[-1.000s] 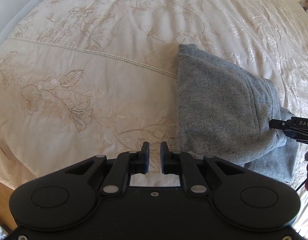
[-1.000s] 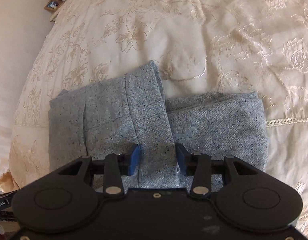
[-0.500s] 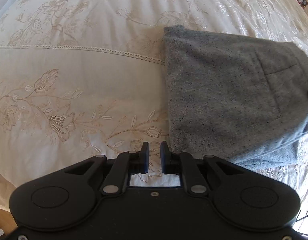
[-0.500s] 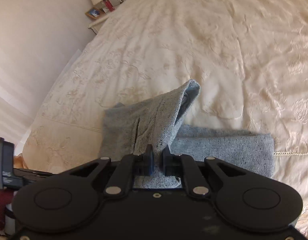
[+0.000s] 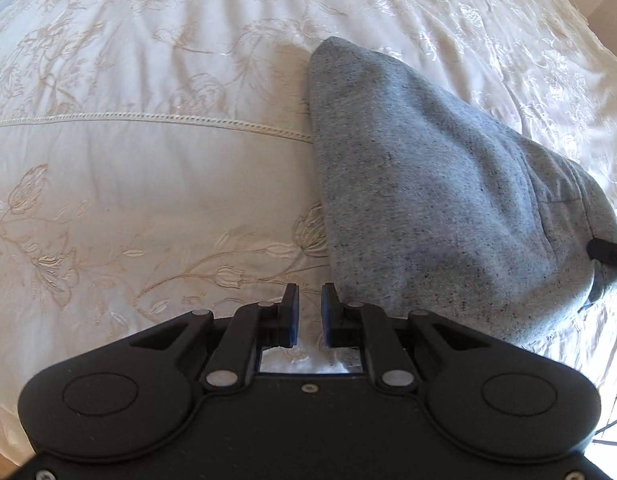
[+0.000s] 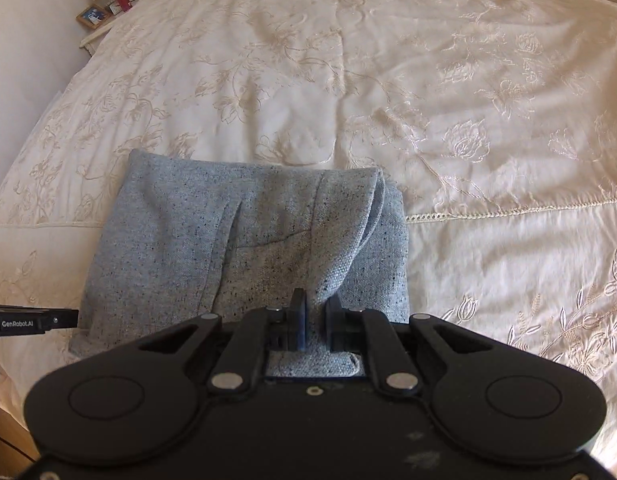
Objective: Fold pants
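The grey speckled pants [image 5: 436, 200] lie folded on the cream bedspread [image 5: 148, 184]. In the right wrist view the pants [image 6: 212, 248] show a pocket seam, and a fold of the near edge rises into my right gripper [image 6: 315, 316], which is shut on it. The right gripper's tip also shows in the left wrist view [image 5: 606, 254], at the pants' right end. My left gripper [image 5: 309, 312] hovers just left of the pants' near corner, its jaws nearly closed with a narrow gap and nothing between them.
The embroidered bedspread [image 6: 468, 120] has a lace seam [image 5: 148, 120] running across it. A bedside table with a lamp and picture frame [image 6: 104, 4] stands at the far left. The left gripper's body [image 6: 32, 322] shows at the left edge.
My right gripper closed on the pants' near edge, lifted it, and has carried the fold over so the pants now lie as one stacked block. My left gripper stayed beside the near corner.
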